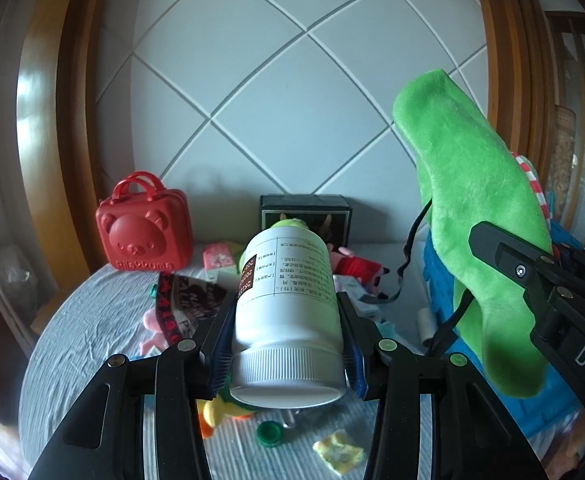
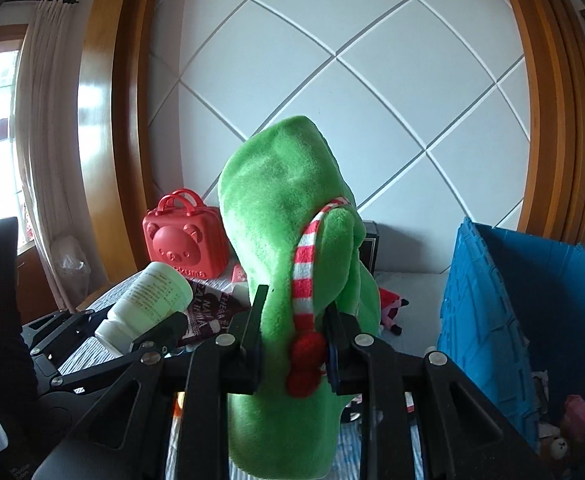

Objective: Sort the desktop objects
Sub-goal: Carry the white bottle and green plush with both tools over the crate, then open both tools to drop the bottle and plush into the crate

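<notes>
Item one: white bottle (image 1: 286, 312), clamped between the pads of my left claw (image 1: 286, 344). Its long axis runs along the fingers, cap toward the camera, base pointing away and slightly up.

Item two: green plush (image 2: 288, 240) with a striped scarf (image 2: 304, 272), pinched tight in my right claw (image 2: 292, 356), long axis near upright, rising above the fingers.

Right of that claw: blue crate (image 2: 488, 320). Ahead and left: red case (image 2: 186, 242).

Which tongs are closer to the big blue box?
Right. The right tongs, holding the green plush toy, are just beside the blue box; the left tongs, holding the white bottle, are farther away.
</notes>
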A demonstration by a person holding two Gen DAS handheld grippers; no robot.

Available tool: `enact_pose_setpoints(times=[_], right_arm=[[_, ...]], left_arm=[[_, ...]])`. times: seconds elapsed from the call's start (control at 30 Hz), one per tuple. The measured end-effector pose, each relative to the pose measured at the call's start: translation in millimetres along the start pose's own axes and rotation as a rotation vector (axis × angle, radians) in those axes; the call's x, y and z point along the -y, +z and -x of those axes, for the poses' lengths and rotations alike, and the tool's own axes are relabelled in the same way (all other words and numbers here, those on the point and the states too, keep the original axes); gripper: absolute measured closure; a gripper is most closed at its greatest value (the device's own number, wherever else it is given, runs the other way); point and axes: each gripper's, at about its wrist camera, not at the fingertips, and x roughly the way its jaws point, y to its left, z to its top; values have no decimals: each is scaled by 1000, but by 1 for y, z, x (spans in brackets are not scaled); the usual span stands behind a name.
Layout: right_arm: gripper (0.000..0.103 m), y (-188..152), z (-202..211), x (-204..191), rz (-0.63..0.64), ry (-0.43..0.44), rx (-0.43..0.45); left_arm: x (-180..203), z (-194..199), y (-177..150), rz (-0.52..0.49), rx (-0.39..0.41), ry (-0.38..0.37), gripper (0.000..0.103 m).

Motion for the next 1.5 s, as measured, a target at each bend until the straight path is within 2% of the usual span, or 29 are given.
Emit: enact_pose_setpoints(times=[0.2, 0.43, 0.6, 0.73, 0.9, 1.07, 1.13, 1.17, 1.23, 1.27, 1.33, 1.4, 1.5], right_arm=[[80, 17, 47, 76, -24, -84, 85], [80, 16, 110, 191, -70, -216, 151], [80, -7, 139, 269, -112, -302, 131], [80, -34, 143, 327, -161, -362, 62], [80, -70, 138, 377, -221, -398, -27], [80, -89, 126, 402, -249, -390, -94], [80, -93, 123, 407, -258, -379, -101], [80, -92, 124, 408, -263, -369, -98], [80, -93, 121, 408, -264, -360, -117], [79, -93, 119, 408, -263, -358, -131], [78, -95, 115, 410, -270, -343, -159], [69, -96, 114, 411, -275, -330, -168], [62, -96, 115, 405, -271, -330, -165]], left_arm=[[86, 20, 14, -40, 63, -60, 58], [209, 25, 31, -90, 111, -165, 58], [292, 14, 24, -133, 56, -225, 58], [348, -2, 11, -182, -21, -241, 58], [381, -27, -5, -215, -151, -252, 58], [384, -34, -7, -216, -194, -230, 57], [386, -38, -13, -225, -224, -235, 49], [388, -37, -14, -235, -223, -222, 48], [389, -37, -15, -249, -210, -200, 40], [388, -37, -15, -250, -199, -198, 31], [387, -33, -14, -245, -178, -202, 25], [386, -31, -14, -245, -169, -213, 23], [385, -33, -12, -237, -182, -238, 23]])
